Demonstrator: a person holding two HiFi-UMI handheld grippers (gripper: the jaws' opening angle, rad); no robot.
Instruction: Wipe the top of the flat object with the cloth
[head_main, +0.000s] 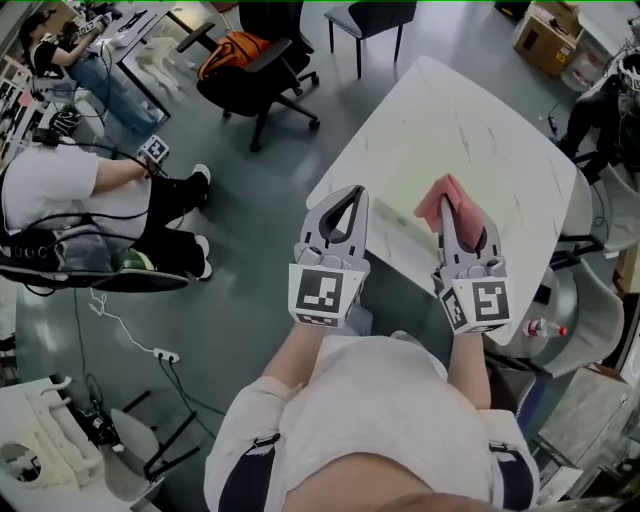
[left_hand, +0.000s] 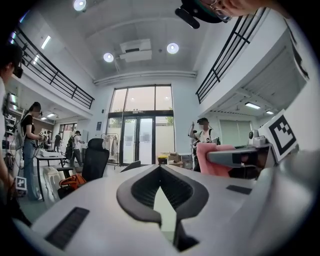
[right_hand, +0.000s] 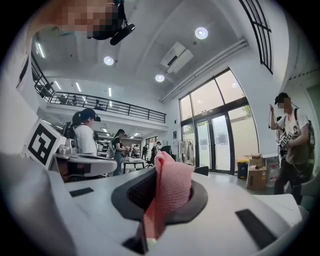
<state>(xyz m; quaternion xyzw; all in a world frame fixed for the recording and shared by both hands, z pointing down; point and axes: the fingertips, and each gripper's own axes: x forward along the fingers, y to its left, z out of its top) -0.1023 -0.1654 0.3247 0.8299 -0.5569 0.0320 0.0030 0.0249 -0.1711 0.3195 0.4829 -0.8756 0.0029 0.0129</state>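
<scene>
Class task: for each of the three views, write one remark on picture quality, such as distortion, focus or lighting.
Head view: even soft light, no hard shadows on the white table. Left gripper view: strong fisheye, dark corners, ceiling lamps glaring, the left gripper close and soft. Right gripper view: same fisheye; the pink cloth in the right gripper slightly blurred.

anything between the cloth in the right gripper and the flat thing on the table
Nothing visible does. The pink cloth, clamped in the right gripper, is just beside the pale flat object, whose top looks bare. The left gripper, shut, is off to the other side.
</scene>
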